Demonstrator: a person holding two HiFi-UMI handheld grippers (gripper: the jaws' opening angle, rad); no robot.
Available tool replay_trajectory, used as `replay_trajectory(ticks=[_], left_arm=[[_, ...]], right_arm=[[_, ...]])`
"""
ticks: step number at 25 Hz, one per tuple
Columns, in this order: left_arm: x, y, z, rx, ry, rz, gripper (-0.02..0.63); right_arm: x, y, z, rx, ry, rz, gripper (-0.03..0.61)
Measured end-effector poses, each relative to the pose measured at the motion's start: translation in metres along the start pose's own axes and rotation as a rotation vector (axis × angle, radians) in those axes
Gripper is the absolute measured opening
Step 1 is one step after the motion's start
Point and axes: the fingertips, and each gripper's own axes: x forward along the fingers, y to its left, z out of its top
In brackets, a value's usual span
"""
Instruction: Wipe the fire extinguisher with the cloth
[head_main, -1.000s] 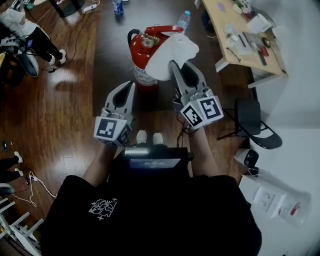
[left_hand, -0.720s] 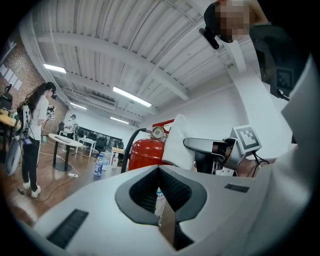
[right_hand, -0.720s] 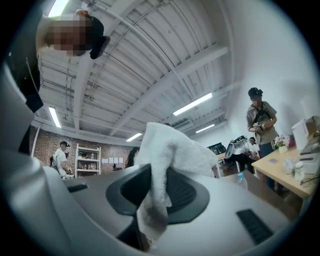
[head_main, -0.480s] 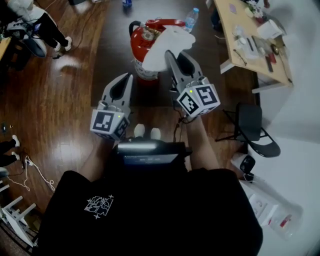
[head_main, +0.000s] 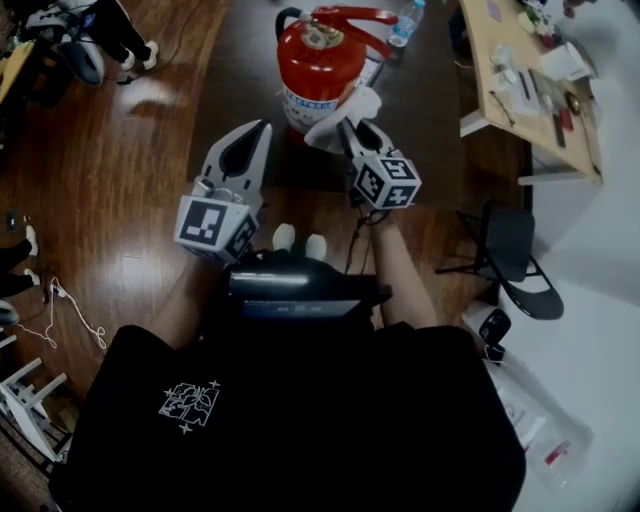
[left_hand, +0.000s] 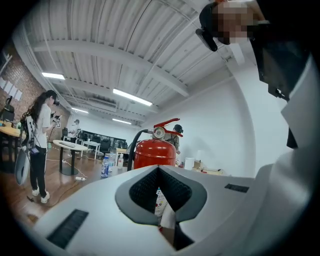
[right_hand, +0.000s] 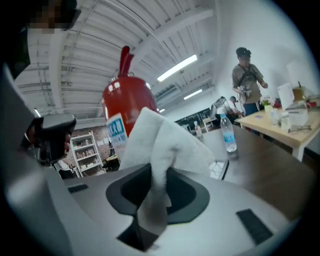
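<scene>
- your right gripper (head_main: 352, 130) is clamped tight on the cloth (head_main: 362, 103). a pinched tail of it runs down between the jaws and the rest fans out above the tips.
- your left gripper (head_main: 262, 130) has its jaws drawn together with nothing between them. only a thin slit is left, and the extinguisher's label shows through it. it hangs just left of the right one and apart from the cylinder.
- the fire extinguisher (head_main: 320, 70) stands upright on the dark strip of floor (head_main: 230, 110), towards that strip's far edge, with a water bottle (head_main: 403, 22) beyond it.
- what changed: a second ago the cloth sat high, draped over the shoulder of the cylinder under the red handle (head_main: 350, 15). now it is low on the right flank, beside the white label (head_main: 305, 103), and more bunched than spread.
- the handle and top are uncovered again, so you have taken one stroke from top to bottom down that side.
- my read is that the right flank has had a single pass. the left flank, the back and the valve head look untouched by the cloth, so the task is still in its early part.
- i cannot tell whether the cloth is pressing on the metal or only hanging in front of it. the right gripper view shows it before the label, but not the contact.
- the bunching leaves less cloth to meet the cylinder, so later strokes may need the fan reopened.
- the extinguisher is tall and stands free, so a sideways push could rock it. the idle left gripper is well placed to brace it.
</scene>
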Motion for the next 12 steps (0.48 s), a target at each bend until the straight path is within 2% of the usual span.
replay_trajectory(ticks=[2,4,6,9,12], left_arm=[[-0.003,0.002,-0.001,0.004,0.008,0.007,0.000],[-0.006,0.004,-0.001,0.009,0.015,0.015,0.000],[-0.007,0.007,0.001,0.003,0.012,0.022,0.000],[-0.005,0.006,0.004,-0.010,-0.004,0.019,0.000],[-0.004,0.007,0.002,-0.007,-0.005,0.015,0.000]], right_arm=[[0.007,-0.013,-0.029,0.019,0.062,-0.020,0.106],[0.002,-0.013,-0.022,0.000,0.040,-0.023,0.106],[-0.017,0.007,0.023,-0.034,-0.082,0.008,0.106],[-0.059,0.060,0.112,-0.104,-0.293,0.099,0.106],[-0.076,0.110,0.171,-0.183,-0.373,0.161,0.106]])
